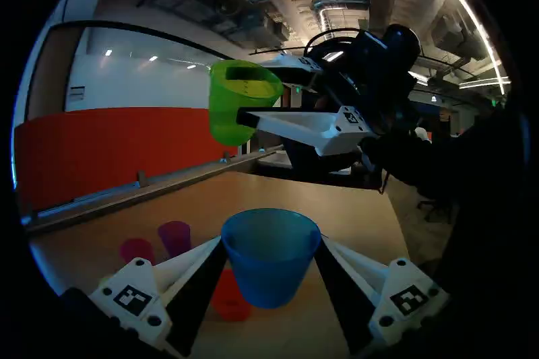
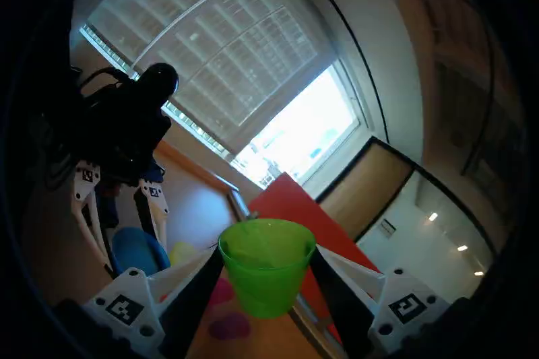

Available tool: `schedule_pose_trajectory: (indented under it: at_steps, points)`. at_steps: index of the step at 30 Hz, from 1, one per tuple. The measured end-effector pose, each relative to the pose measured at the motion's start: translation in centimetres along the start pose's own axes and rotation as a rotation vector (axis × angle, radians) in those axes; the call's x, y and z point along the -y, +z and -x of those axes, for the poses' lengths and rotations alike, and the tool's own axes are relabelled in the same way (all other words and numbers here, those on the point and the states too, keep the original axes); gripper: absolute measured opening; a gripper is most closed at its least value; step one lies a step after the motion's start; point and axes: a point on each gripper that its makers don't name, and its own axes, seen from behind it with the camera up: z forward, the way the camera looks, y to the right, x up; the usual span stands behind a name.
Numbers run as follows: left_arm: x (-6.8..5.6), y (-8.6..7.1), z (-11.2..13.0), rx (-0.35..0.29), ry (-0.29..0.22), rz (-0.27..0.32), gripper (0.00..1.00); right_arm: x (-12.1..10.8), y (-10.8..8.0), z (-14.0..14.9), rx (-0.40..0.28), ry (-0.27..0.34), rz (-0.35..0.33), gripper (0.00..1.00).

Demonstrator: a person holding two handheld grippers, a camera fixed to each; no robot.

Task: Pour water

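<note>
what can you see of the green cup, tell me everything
The green cup is a translucent, plastic-looking tumbler with a plain round rim, tapering toward its base. The right gripper holds it, jaws pressing on opposite sides of its wall. In the left gripper view it hangs in the air well above the table, higher than the blue cup, and is tilted so part of its open mouth shows. Whether it holds water cannot be told.
</note>
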Motion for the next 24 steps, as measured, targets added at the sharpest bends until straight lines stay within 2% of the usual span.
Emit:
schedule_pose_trajectory:
  at_steps: [24]
  points:
    - [0.0, 0.1, -1.2, -0.075, -0.030, 0.016, 0.87, -0.8, 0.9, -1.2, 0.005, -0.135, -0.003, 0.91]
